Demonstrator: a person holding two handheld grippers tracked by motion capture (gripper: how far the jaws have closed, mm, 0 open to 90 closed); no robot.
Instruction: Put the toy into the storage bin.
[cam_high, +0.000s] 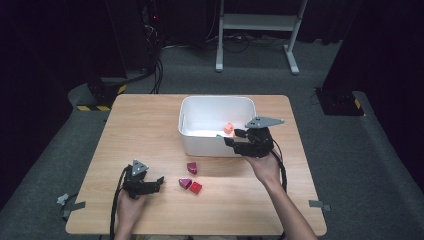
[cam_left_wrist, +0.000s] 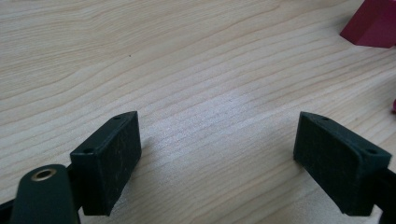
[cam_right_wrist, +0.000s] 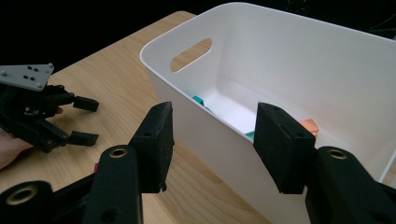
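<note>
Right then, your right gripper (cam_high: 234, 137) hung at the near right corner of the white bin (cam_high: 200, 142), its jaws parted about halfway, nothing between the pads. In the right gripper view those two black jaws straddled the bin's near wall (cam_right_wrist: 219, 140), one outside over the table, one over the inside, and neither pad touched the plastic. Down in the bin you had an orange block (cam_high: 229, 128) lying on the floor near the right end, with a teal piece (cam_high: 219, 135) just beside it against the near wall; the right gripper view showed the orange block (cam_right_wrist: 310, 126) past the right-hand jaw and a teal block (cam_right_wrist: 198, 100) farther along the floor.

Meanwhile your left gripper (cam_high: 158, 182) rested low over the wooden table (cam_high: 150, 130) at the front left, jaws spread wide and empty. In the left gripper view the pads stood well apart with bare wood grain (cam_left_wrist: 196, 93) between them, and a dark red block (cam_left_wrist: 371, 25) sat off at the upper right corner.

On the table between your two hands, three pieces waited: a maroon block (cam_high: 192, 167) nearest the bin's front wall, and closer to you a purple-red wedge (cam_high: 185, 183) touching a bright red block (cam_high: 195, 187). Your left jaws pointed toward that pair, near but not touching.
</note>
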